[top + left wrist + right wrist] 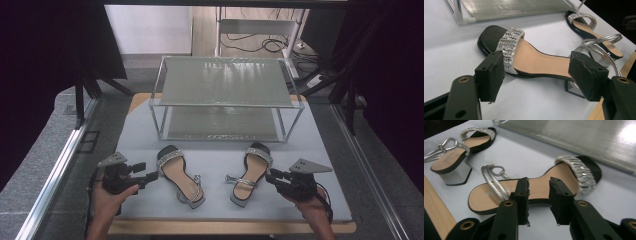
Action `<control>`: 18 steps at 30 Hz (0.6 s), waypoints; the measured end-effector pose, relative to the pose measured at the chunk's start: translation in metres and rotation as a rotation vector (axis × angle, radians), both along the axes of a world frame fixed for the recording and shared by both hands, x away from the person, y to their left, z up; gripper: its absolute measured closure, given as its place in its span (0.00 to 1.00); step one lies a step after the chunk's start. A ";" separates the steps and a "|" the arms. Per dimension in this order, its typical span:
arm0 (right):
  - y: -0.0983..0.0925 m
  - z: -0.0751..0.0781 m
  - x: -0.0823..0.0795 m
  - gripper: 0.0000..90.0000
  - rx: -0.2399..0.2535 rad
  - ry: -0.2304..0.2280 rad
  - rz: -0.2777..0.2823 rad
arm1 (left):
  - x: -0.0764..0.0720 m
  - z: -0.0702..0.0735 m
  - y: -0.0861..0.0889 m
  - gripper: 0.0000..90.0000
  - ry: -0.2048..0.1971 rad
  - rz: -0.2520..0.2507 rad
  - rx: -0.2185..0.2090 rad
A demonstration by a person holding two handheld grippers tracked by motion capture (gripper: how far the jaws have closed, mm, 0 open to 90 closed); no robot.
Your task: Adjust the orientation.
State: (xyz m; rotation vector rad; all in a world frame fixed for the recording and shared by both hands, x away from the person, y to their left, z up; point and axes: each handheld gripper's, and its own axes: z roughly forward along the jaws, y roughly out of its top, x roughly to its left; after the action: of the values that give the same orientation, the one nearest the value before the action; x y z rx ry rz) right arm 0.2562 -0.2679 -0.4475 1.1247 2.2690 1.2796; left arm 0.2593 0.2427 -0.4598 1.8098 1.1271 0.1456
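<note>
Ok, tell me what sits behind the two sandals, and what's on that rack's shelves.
Behind the left sandal and right sandal stands a two-tier rack. Its top shelf is bare. The lower shelf looks bare too, though the top tier covers its back part.

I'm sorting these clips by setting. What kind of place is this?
Probably a lab or recording workspace, not a home: a table with a grey mat framed by metal rails, dark curtains around it, and loose cables on the floor behind.
</note>
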 end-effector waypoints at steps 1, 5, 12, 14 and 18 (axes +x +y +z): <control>0.003 0.000 0.000 0.79 -0.007 0.000 0.010 | 0.000 0.000 0.000 0.33 -0.002 0.001 0.000; 0.016 0.000 -0.003 0.87 -0.015 -0.005 0.065 | -0.001 0.003 0.001 0.33 -0.019 0.008 -0.007; 0.037 0.002 -0.007 0.97 0.016 0.003 0.138 | -0.003 0.006 0.003 0.33 -0.030 0.019 -0.003; 0.044 0.000 -0.006 0.99 0.021 0.018 0.164 | -0.004 0.006 0.003 0.34 -0.039 0.024 -0.002; 0.060 -0.005 -0.005 0.99 -0.006 0.031 0.202 | -0.004 0.005 0.000 0.34 -0.043 0.015 -0.005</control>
State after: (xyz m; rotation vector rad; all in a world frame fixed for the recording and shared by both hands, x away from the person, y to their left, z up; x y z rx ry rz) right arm 0.2508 -0.2076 -0.4526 0.9382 2.4594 1.3348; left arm 0.2554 0.2427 -0.4545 1.7867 1.1101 0.1892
